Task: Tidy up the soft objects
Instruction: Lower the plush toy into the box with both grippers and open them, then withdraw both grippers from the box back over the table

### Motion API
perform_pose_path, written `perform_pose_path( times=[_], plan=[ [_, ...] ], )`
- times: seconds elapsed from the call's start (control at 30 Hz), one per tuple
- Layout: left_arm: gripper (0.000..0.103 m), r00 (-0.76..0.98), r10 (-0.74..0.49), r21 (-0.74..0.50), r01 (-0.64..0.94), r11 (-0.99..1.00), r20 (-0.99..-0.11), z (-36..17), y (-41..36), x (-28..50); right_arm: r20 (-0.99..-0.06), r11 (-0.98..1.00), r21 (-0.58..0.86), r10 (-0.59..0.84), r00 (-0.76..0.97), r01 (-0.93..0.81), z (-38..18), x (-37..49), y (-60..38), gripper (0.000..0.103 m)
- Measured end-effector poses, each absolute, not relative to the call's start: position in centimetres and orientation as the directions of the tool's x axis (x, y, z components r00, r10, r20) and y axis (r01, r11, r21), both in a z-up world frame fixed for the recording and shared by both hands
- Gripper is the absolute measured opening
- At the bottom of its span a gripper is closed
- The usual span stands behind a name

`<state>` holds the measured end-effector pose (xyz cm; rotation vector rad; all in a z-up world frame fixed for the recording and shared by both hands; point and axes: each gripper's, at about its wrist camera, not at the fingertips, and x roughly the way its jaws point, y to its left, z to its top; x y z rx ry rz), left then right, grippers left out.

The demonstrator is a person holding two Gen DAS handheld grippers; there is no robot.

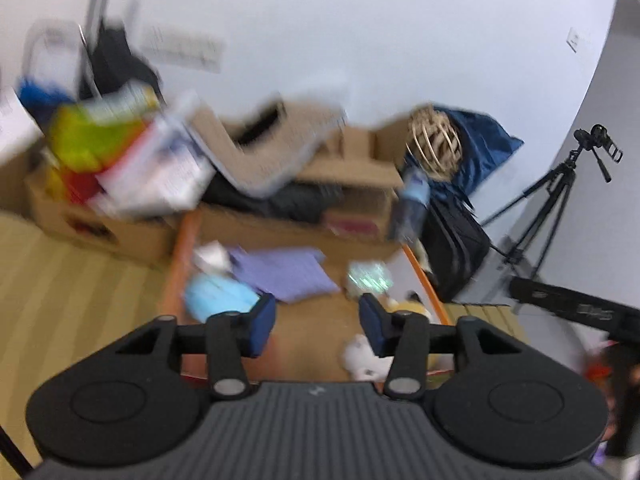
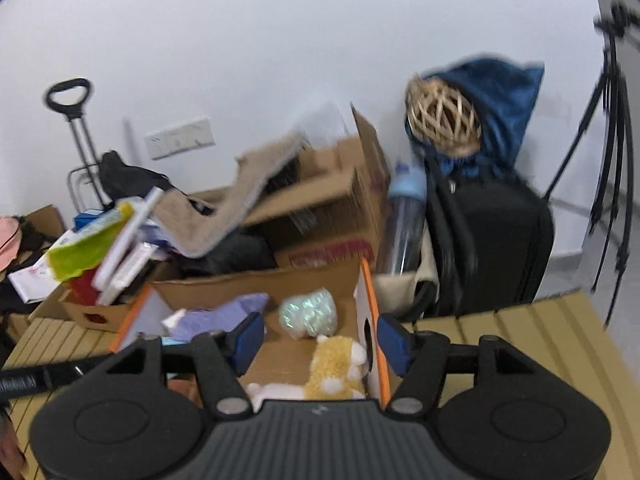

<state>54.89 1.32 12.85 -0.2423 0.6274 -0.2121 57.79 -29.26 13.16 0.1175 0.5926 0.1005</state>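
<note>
An open cardboard box with orange edges (image 2: 370, 300) stands on the slatted table and shows in the left wrist view (image 1: 182, 256) too. Inside lie a purple cloth (image 1: 282, 274) (image 2: 218, 316), a light blue soft toy (image 1: 218, 296), a shiny pale-green soft ball (image 1: 368, 276) (image 2: 308, 312) and a yellow and white plush (image 2: 332, 368) (image 1: 366, 354). My left gripper (image 1: 318, 326) is open and empty above the box. My right gripper (image 2: 320, 340) is open and empty above the plush. Both views are blurred.
Behind the box are cluttered cardboard boxes (image 2: 320, 204), a beige mat (image 2: 240, 196), a bottle with a blue cap (image 2: 404, 224), a black suitcase (image 2: 492, 248) with a blue bag and wicker ball (image 2: 442, 122), and a tripod (image 1: 560, 196). The yellow slatted table (image 2: 520, 332) extends right.
</note>
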Motion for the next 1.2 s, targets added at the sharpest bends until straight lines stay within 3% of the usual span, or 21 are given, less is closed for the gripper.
perform_pose_path(
  times=[0.03, 0.1, 0.17, 0.27, 0.47, 0.6, 0.87, 1.2],
  plan=[
    [0.052, 0.810, -0.220, -0.244, 0.098, 0.965, -0.544, 14.2, 1.7, 53.4, -0.534, 0.990, 0.120, 0.124, 0.836, -0.070, 14.4, 56.4, -29.0, 0.068],
    [0.070, 0.845, -0.169, -0.200, 0.075, 0.977, -0.508, 16.5, 2.4, 50.3, -0.495, 0.993, 0.084, 0.113, 0.861, -0.082, 16.8, 53.3, -28.4, 0.072],
    [0.079, 0.878, -0.138, -0.170, 0.066, 0.983, -0.458, 18.6, 2.8, 46.8, -0.458, 0.993, 0.069, 0.118, 0.881, -0.096, 18.8, 50.1, -27.9, 0.074],
    [0.084, 0.912, -0.104, -0.131, 0.055, 0.990, -0.396, 20.8, 2.9, 41.6, -0.396, 0.991, 0.074, 0.132, 0.909, -0.112, 20.9, 45.1, -27.3, 0.086],
    [0.102, 0.959, -0.096, -0.097, 0.073, 0.993, -0.266, 19.5, 2.8, 28.5, -0.319, 0.981, 0.101, 0.192, 0.928, -0.168, 19.3, 33.4, -26.4, 0.088],
    [0.103, 0.968, -0.075, -0.053, 0.064, 0.997, -0.240, 15.7, 2.6, 21.1, -0.334, 0.968, 0.151, 0.241, 0.911, -0.201, 15.0, 26.4, -25.8, 0.094],
    [0.103, 0.943, -0.082, -0.104, 0.051, 0.993, -0.322, 9.7, 3.7, 11.5, -0.311, 0.963, 0.119, 0.268, 0.912, -0.243, 8.7, 14.3, -23.4, 0.096],
    [0.103, 0.945, -0.065, -0.058, 0.049, 0.997, -0.321, 8.3, 3.2, 6.5, -0.305, 0.977, 0.096, 0.211, 0.929, -0.190, 6.1, 7.0, -23.1, 0.096]
  ],
)
